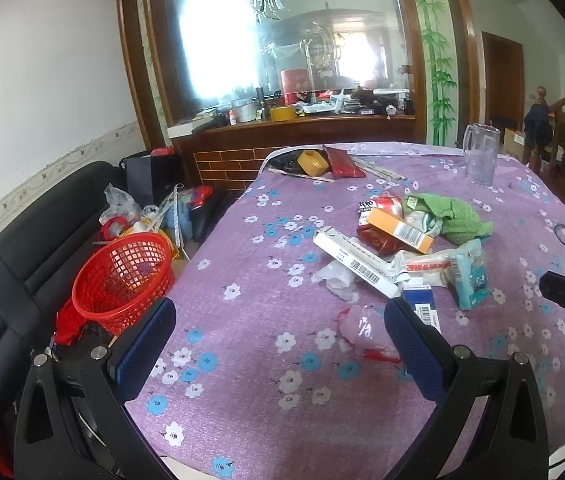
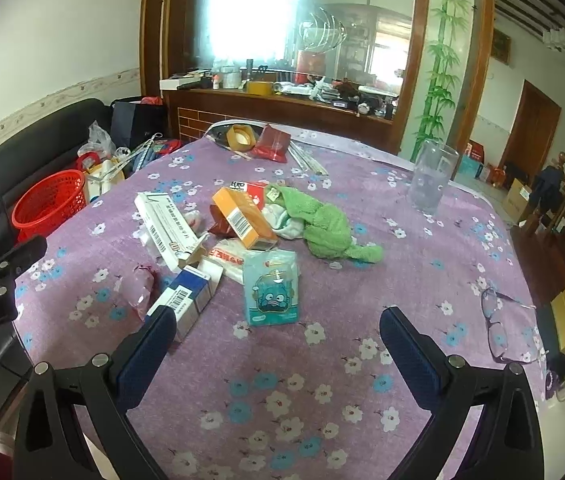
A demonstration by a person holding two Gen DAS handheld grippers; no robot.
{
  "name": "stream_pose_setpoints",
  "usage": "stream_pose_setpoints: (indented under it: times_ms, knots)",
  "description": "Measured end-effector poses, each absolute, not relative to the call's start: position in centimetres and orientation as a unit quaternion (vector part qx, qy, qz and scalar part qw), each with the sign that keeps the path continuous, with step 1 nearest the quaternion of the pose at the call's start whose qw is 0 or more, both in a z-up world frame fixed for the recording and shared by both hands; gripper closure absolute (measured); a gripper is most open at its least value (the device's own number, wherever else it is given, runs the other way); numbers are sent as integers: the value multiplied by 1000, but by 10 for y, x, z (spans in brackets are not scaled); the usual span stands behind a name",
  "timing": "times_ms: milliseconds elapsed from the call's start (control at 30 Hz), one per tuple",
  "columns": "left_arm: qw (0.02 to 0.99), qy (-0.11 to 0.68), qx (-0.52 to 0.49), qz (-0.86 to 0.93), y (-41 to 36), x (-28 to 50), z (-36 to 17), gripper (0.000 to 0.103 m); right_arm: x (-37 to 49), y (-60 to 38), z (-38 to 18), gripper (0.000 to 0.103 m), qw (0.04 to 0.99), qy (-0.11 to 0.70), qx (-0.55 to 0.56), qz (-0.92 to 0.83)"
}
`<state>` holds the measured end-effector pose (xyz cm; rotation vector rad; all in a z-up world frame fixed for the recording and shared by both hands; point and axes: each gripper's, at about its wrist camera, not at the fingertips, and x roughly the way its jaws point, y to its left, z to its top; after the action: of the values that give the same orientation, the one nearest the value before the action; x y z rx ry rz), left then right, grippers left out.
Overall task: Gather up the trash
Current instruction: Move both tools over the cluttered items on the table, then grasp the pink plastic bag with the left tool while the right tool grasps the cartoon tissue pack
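Barely started, by my read: trash pile sits mid-surface, boxes, wrappers, teal packet all w/ it. Red basket stands off the surface's left edge, beside the pile's far-left side; looks empty thru the mesh, tho its bottom is hard to see. My left claw is spread wide, holding nothing; right claw likewise spread, just short of the teal packet. Everything left to do. Crumpled clear wrapper nr pile is faint; green cloth hides items under it.
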<state>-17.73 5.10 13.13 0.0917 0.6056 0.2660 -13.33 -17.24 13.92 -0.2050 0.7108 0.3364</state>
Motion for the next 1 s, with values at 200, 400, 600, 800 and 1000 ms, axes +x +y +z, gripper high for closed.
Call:
stream_pose_setpoints:
  times_ms: [200,400,600,800,1000]
  knots:
    - [945,296,52,131,46,-176,134,0,-129,-170,141,0,917,344,-97,173]
    - [944,294,47,142,47,-174,136,0,-123,-172,139,0,917,344,-97,178]
    - [943,296,48,143,47,-174,137,0,-120,-174,139,0,917,343,-94,181]
    - [943,296,46,146,48,-174,138,0,-114,-173,138,0,914,345,-94,190]
    - [941,301,44,150,47,-174,135,0,-111,-174,136,0,912,348,-93,198]
